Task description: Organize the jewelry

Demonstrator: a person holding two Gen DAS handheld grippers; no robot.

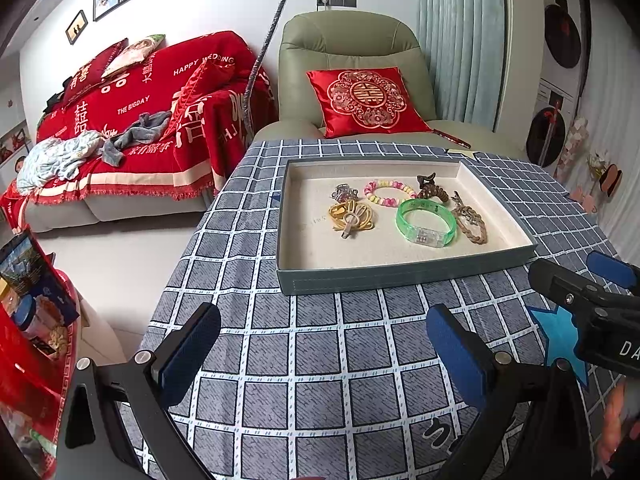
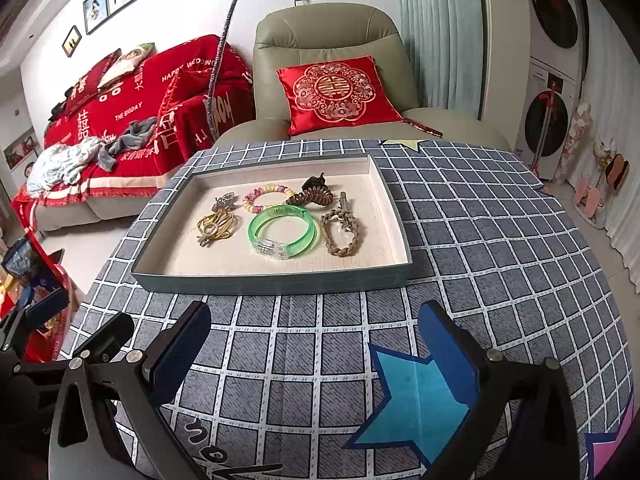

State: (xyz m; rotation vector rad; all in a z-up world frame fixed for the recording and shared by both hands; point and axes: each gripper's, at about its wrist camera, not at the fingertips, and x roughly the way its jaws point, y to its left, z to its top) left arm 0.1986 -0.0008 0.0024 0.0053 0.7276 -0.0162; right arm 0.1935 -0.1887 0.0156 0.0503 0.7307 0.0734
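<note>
Both tongs, left tongs (image 1: 320, 356) and right tongs (image 2: 316, 354), are hanging spread and empty near the tray (image 2: 272, 280). All the jewelry is lying inside the tray, so little is looking left to do.

silver clip (image 1: 345, 192) blurry, tray writing (image 1: 310, 224) illegible

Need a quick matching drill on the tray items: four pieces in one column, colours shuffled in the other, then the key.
Things:
1. bangle
2. bead bracelet
3. braided bracelet
4. cord knot

Colours:
A. yellow-gold
B. brown
C. clear green
D. pink, yellow and white mix

Pairs: 1-C, 2-D, 3-B, 4-A

All four lie inside the tray on its beige lining.
</note>
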